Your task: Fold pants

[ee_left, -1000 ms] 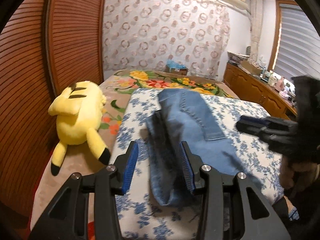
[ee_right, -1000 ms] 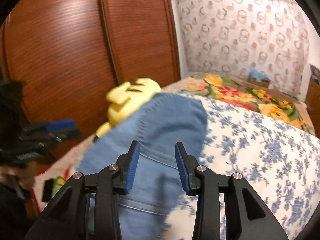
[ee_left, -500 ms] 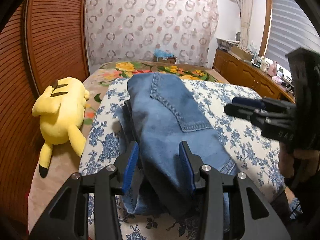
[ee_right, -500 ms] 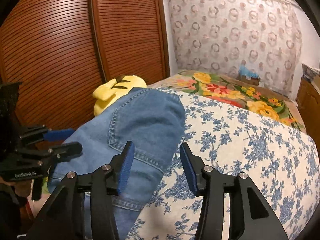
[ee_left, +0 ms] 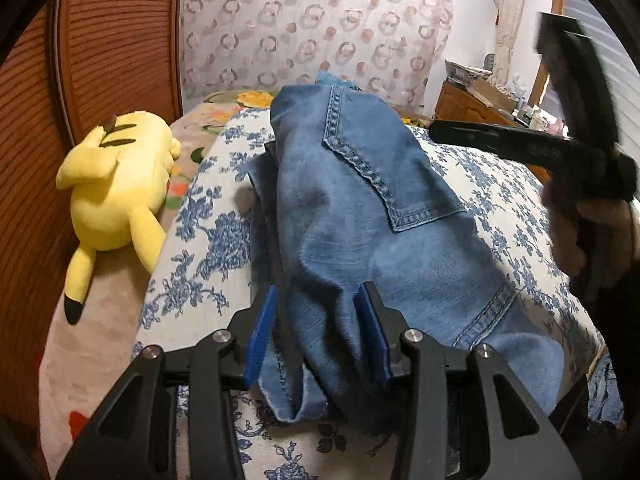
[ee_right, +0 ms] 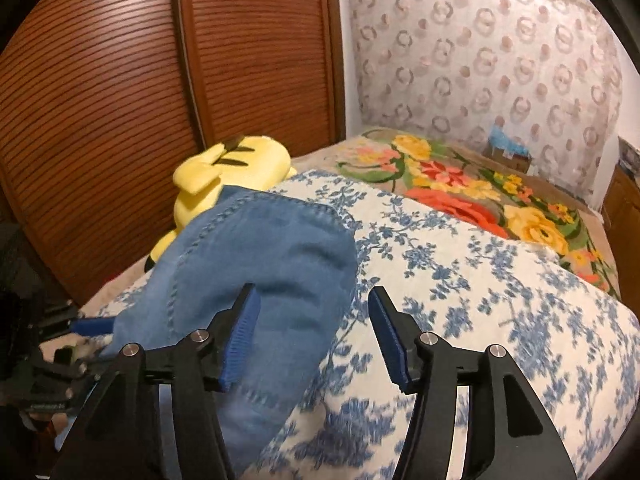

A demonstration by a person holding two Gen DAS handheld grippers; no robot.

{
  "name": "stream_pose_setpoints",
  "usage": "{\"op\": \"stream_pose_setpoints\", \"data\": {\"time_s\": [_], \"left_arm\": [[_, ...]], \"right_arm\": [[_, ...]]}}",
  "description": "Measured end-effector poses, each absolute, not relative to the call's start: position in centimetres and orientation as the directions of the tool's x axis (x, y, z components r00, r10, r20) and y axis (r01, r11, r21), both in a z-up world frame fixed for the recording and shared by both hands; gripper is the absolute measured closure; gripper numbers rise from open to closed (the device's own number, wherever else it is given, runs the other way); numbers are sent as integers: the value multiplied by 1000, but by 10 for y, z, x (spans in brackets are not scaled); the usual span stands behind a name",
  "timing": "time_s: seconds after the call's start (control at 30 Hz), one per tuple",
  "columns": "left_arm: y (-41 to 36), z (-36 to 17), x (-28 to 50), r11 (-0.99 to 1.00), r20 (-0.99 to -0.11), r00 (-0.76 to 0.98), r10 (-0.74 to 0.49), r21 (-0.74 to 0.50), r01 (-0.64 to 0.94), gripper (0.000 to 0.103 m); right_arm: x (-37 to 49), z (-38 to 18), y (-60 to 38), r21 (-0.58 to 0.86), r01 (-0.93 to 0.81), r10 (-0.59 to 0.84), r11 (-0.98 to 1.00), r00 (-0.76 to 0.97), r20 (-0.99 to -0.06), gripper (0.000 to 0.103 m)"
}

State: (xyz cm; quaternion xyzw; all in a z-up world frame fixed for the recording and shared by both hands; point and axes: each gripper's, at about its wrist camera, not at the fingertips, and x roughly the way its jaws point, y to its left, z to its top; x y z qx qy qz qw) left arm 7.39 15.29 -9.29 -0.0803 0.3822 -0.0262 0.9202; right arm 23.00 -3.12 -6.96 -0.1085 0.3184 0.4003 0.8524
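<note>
Here the pants [ee_left: 360, 220], blue denim folded into a thick bundle, lie on the blue-flowered quilt [ee_left: 200, 256] and run from 6 o'clock up to 12 o'clock in the left wrist view, a back pocket with pale stitching facing up near the middle. The left gripper [ee_left: 318, 338] sits low at 6 o'clock with its blue-padded fingers [ee_left: 260, 336] spread to either side of the near end of the bundle; a ridge of denim rises between them, but the pads stand apart and whether they press the cloth cannot be told. At 3 o'clock in that same view the right gripper [ee_left: 520, 142] shows dark and blurred, held above the quilt beside the pants. From the right wrist view the right gripper [ee_right: 314, 334] has its fingers wide apart, the left one over the denim [ee_right: 272, 280] and the right one over bare quilt [ee_right: 480, 280], gripping nothing. A yellow plush toy [ee_left: 120, 184] lies at 9 o'clock on the tan blanket beside the quilt, close to the slatted wooden doors [ee_right: 160, 100]. Beyond the quilt, toward 1 o'clock in the right wrist view, spreads a bright flowered blanket [ee_right: 460, 188], and behind it hangs a curtain with ring patterns [ee_right: 480, 60]
</note>
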Motion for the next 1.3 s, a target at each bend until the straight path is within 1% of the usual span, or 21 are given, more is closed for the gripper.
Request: {"op": "stream_pose_setpoints", "data": {"time_s": [0.1, 0.23, 0.3, 0.33, 0.53, 0.57, 0.6, 0.63, 0.67, 0.7, 0.73, 0.77, 0.8, 0.87, 0.93, 1.13, 1.3], "left_arm": [[157, -96, 74, 981, -696, 707, -127, -192, -13, 60], [162, -100, 76, 977, -698, 703, -135, -212, -23, 58], [165, -101, 76, 974, -698, 702, -143, -227, -27, 58], [166, -101, 76, 972, -697, 702, -147, -232, -27, 58], [172, -103, 79, 962, -687, 704, -181, -271, -17, 58], [173, -103, 79, 960, -683, 706, -188, -280, -15, 60], [174, -103, 79, 958, -679, 708, -193, -286, -13, 61], [175, -102, 80, 955, -675, 709, -205, -296, -6, 69], [174, -102, 82, 952, -673, 705, -223, -307, 8, 78], [173, -101, 83, 951, -670, 705, -233, -310, 20, 82], [171, -100, 84, 951, -669, 705, -235, -308, 25, 91], [169, -99, 86, 953, -675, 699, -236, -300, 32, 95], [168, -97, 87, 954, -674, 700, -236, -297, 36, 97], [168, -93, 88, 955, -671, 703, -238, -293, 43, 101], [174, -87, 89, 953, -656, 717, -235, -301, 36, 102], [206, -59, 103, 960, -617, 768, -171, -280, -11, 103], [243, -40, 134, 968, -601, 793, -96, -241, -65, 103]], "right_arm": [[250, -81, -16, 95, -760, 615, 642, 438, -656, 44], [272, -107, 5, 129, -780, 603, 613, 356, -714, 37], [277, -117, 8, 131, -780, 598, 611, 347, -722, 26], [278, -120, 7, 140, -778, 601, 612, 343, -722, 25], [298, -135, -6, 337, -748, 674, 572, 195, -712, 22], [298, -134, -6, 342, -751, 679, 565, 187, -710, 24], [298, -133, -5, 355, -761, 689, 543, 162, -706, 35], [298, -132, -5, 384, -765, 703, 517, 124, -700, 38], [298, -131, -4, 392, -767, 706, 508, 111, -699, 44], [297, -129, -2, 397, -776, 711, 490, 92, -697, 57], [295, -125, 0, 398, -789, 718, 468, 77, -692, 63], [294, -120, 0, 391, -798, 721, 459, 77, -689, 72], [293, -116, 1, 390, -801, 723, 454, 76, -687, 77], [291, -103, 5, 371, -817, 734, 441, 89, -674, 81], [288, -86, 10, 361, -834, 756, 417, 98, -647, 82], [295, -41, 49, 327, -872, 800, 366, 115, -589, 83], [322, -22, 84, 328, -875, 830, 356, 135, -541, 83]]}}
